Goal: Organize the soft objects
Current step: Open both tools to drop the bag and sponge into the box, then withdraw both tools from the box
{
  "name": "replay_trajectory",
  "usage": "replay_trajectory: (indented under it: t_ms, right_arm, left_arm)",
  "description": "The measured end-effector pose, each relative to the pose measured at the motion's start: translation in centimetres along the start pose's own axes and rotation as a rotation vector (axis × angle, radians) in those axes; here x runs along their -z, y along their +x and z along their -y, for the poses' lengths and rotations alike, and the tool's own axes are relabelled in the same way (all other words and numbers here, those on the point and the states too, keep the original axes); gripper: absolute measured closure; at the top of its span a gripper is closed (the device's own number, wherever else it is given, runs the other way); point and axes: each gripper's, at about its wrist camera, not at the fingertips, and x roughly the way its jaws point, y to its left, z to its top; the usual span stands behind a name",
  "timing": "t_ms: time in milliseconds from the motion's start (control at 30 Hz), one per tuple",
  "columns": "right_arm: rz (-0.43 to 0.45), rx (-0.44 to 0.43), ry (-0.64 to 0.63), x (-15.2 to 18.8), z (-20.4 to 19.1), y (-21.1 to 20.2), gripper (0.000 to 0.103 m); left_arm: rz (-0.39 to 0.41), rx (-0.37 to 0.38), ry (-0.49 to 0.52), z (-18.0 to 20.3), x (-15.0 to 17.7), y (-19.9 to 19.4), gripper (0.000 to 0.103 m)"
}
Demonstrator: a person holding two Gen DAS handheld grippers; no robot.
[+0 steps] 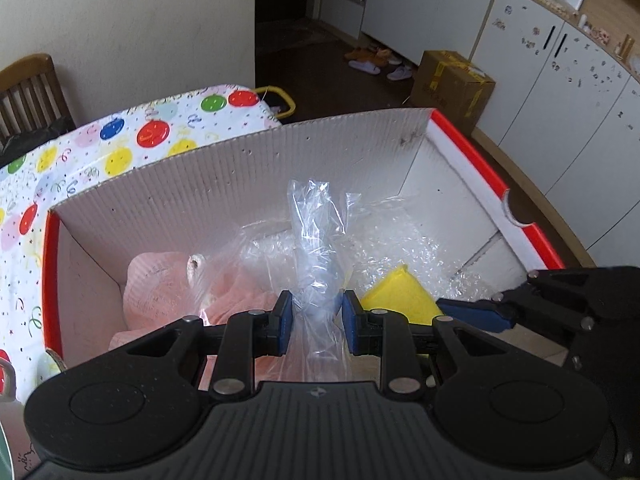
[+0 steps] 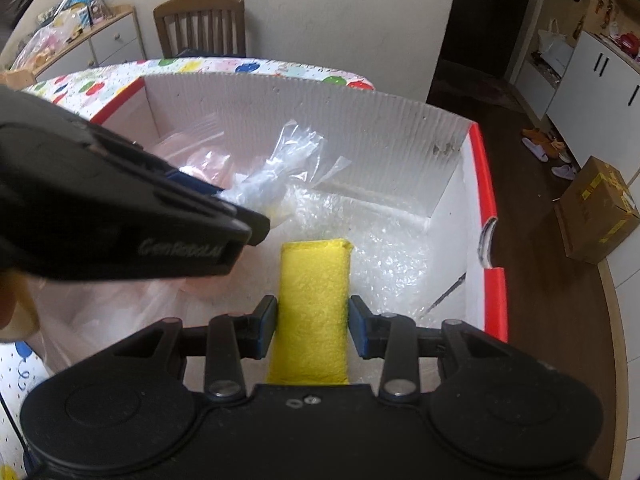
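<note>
So the big thing here is the box, white corrugated inside with red edges, sitting on the table with its balloon-print cloth. Both grippers are over the box's near side, pointing in toward the far wall.

Inside, a pink cloth fills the left end, and bubble wrap covers the floor at the right end, running up to the right wall. That right end looks like the only open room left, though it's not much.

The left gripper has its blue pads either side of a twisted neck of clear bag. The pads look like they're pinching it but the film is see-through, so I'd call it gripped, loosely. The bag stands up from the middle of the box, spreading over the pink cloth.

The right gripper has the sponge between its fingers, long axis pointing straight ahead along them, toward the far wall. There's a sliver of gap at both pads, so it looks let go or barely held, I can't say which. The sponge sits just right of the bag, over the bubble wrap near the front edge.

The two grippers are nearly touching, the left one's side just beside the right's fingers. My guess is whichever moves next wants to go straight up or back, not sideways.
</note>
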Motion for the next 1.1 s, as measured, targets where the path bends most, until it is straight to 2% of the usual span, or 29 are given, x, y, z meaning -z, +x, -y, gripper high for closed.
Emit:
replay_trajectory:
  t_ms: [233,567,633,700,733,800,967,1100]
  right_arm:
    - [-0.001,-0.015,-0.019,-0.1,0.0,-0.1,0.065]
    - [0.018,-0.048,-0.034,0.3,0.1,-1.5,0.051]
    - [0.024,-0.045,-0.041,0.4,0.0,-1.9,0.048]
    - [0.034,-0.041,-0.046,0.5,0.1,-2.4,0.045]
    - [0.040,-0.043,-0.048,0.6,0.1,-2.7,0.043]
    - [0.049,-0.039,-0.055,0.7,0.1,-3.3,0.040]
    - [0.072,-0.016,-0.060,0.8,0.6,-4.7,0.039]
    - [0.103,-0.002,-0.044,0.8,1.1,-5.9,0.029]
  left_arm:
    - [-0.037,-0.013,-0.012,-0.1,-0.4,1.2,0.077]
    - [-0.008,-0.002,-0.054,-0.5,-0.2,0.4,0.073]
    - [0.002,0.009,-0.070,-0.6,-0.2,0.1,0.068]
    - [0.016,0.028,-0.082,-0.7,-0.2,-0.4,0.033]
    - [0.026,0.042,-0.085,-0.7,-0.2,-0.6,0.029]
    - [0.056,0.053,-0.082,-0.6,-0.2,-1.2,0.029]
    - [0.094,0.044,-0.068,-0.1,-0.1,-2.6,0.029]
    - [0.114,0.051,-0.060,-0.2,0.3,-3.8,0.027]
